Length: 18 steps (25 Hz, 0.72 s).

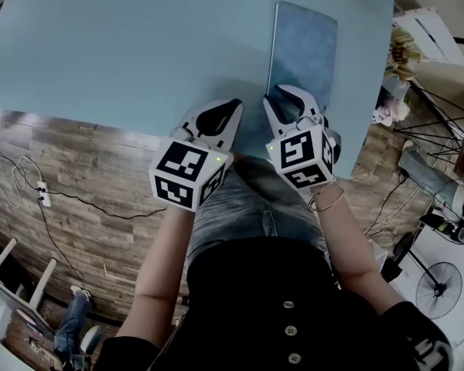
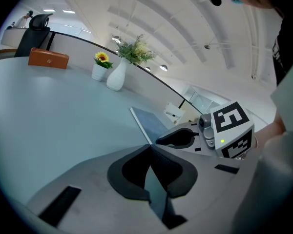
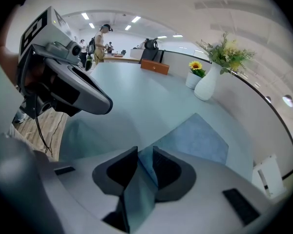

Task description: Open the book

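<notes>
A thin blue-grey book lies closed and flat on the pale blue table, near its right front edge. My right gripper is at the book's near edge, and its jaws are open by a narrow gap. In the right gripper view the book stretches ahead of the right gripper; whether the jaws touch it is unclear. My left gripper hovers over the table's front edge just left of the book, shut and empty. The left gripper shows its tips meeting, with the book beyond.
At the table's far side stand a white vase of flowers, a small sunflower pot and a brown box. The wooden floor carries cables, and a fan stands at right. The person's legs are right below the grippers.
</notes>
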Motion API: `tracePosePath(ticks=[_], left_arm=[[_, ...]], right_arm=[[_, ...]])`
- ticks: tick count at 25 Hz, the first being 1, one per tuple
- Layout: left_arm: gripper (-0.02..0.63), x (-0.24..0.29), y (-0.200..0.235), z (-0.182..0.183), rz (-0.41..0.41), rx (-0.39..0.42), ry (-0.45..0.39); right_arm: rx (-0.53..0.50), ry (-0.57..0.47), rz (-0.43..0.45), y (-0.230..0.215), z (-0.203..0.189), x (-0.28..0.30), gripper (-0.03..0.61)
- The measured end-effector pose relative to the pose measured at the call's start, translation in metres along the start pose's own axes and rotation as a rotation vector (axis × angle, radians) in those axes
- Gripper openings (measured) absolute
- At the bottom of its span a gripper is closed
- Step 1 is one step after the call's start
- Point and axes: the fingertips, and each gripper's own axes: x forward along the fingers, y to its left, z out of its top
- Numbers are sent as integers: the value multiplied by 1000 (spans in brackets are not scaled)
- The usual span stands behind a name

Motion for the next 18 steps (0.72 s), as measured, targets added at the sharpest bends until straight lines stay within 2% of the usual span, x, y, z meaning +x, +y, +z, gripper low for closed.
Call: tracePosePath(ticks=[6,11,18], left_arm=[[12,-3,-5,3,-7,25,9],[12,-3,-5,5,-20,40,24],[12,-1,-4,10,-40,53,33]], right_arm=[[-26,13,-25,0,-2,-1,98],[26,22,3,0,-2,0,92],[60,12,-2,1,-1,0,78]])
